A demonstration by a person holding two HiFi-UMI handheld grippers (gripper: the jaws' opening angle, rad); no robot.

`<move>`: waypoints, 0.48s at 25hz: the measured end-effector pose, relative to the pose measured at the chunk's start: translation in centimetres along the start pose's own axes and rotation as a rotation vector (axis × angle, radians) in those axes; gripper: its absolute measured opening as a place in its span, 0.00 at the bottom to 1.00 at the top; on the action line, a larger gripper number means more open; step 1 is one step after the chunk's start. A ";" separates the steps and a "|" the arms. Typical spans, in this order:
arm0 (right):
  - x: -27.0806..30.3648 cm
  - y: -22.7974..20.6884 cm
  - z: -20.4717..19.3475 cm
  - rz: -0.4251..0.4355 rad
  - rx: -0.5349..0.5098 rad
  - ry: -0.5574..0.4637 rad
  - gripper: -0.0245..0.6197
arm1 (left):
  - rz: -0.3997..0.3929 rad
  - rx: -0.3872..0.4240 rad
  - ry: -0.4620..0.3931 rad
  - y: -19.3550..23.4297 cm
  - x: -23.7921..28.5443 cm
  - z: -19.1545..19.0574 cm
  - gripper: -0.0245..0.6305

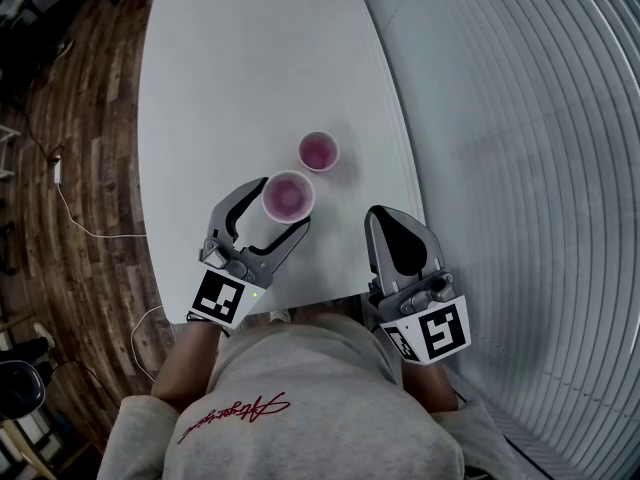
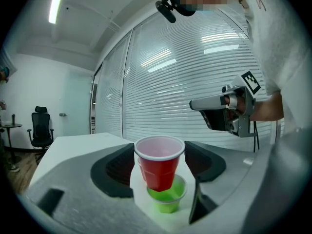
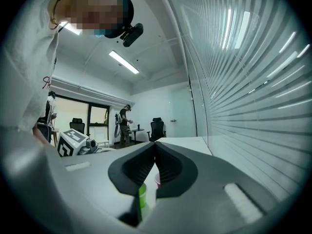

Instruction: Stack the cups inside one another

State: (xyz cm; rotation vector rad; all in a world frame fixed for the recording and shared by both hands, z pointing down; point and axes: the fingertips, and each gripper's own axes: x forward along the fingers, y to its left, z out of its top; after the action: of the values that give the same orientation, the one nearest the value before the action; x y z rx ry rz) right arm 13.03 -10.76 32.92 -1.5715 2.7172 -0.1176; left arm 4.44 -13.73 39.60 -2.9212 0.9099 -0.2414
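A red cup [image 1: 288, 196] [image 2: 159, 162] hangs between the jaws of my left gripper [image 1: 285, 201] [image 2: 159, 155], whose pads press on its rim. In the left gripper view its base dips into the mouth of a green cup [image 2: 170, 198] that stands on the white table [image 1: 250, 68]. From the head view the green cup is hidden under the red one. A second red cup [image 1: 318, 151] stands a little farther back on the table. My right gripper [image 1: 380, 216] [image 3: 156, 145] hovers shut and empty to the right of the cups, near the table's right edge.
The table narrows toward me, and its curved right edge [image 1: 400, 168] runs close to a wall of white blinds [image 1: 520, 168]. Wooden floor with a cable [image 1: 90, 233] lies to the left. The person's torso [image 1: 300, 398] is at the table's near edge.
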 end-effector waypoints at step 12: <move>0.2 -0.2 -0.4 0.003 0.004 0.012 0.04 | -0.001 -0.022 0.010 -0.2 0.3 -1.0 0.52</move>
State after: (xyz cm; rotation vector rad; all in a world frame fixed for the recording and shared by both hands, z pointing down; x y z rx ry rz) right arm 13.04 -11.02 33.35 -1.5712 2.7266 -0.1323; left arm 4.59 -13.76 40.68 -2.9434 0.9190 -0.2474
